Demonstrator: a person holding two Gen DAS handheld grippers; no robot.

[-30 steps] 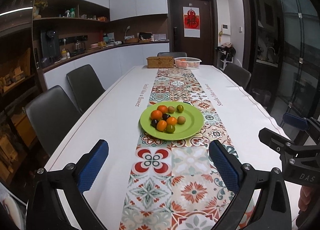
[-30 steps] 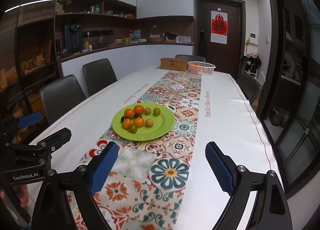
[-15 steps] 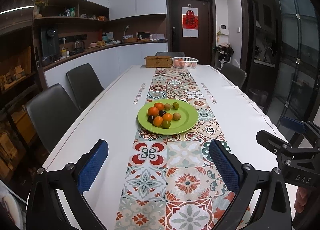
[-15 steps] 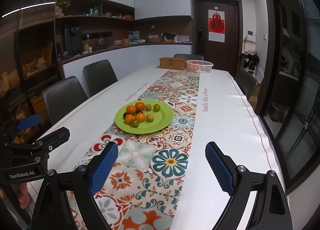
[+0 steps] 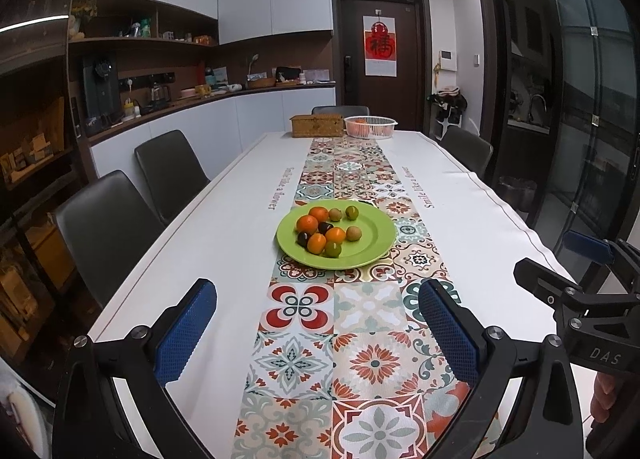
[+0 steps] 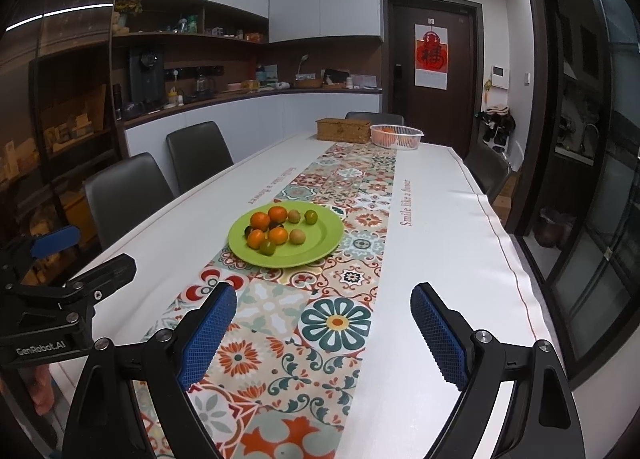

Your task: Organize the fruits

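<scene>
Fruits (image 5: 326,233) heaped on a green plate (image 5: 370,245), mid-table on the patterned runner (image 5: 360,179). Far end: wicker box (image 5: 317,125) beside a white basket (image 5: 370,126). Chairs (image 5: 102,231) along the table's edge. Left gripper (image 5: 318,325) and right gripper (image 6: 322,329) both spread wide, empty, well short of the plate; path clear.

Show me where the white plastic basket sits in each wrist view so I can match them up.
Left wrist view: the white basket is at the table's far end, top centre, just right of the wicker box.
Right wrist view: the white basket is at the far end, upper right of centre, again right of the wicker box.
Shared landmark: the green plate of fruit on the patterned runner.
</scene>
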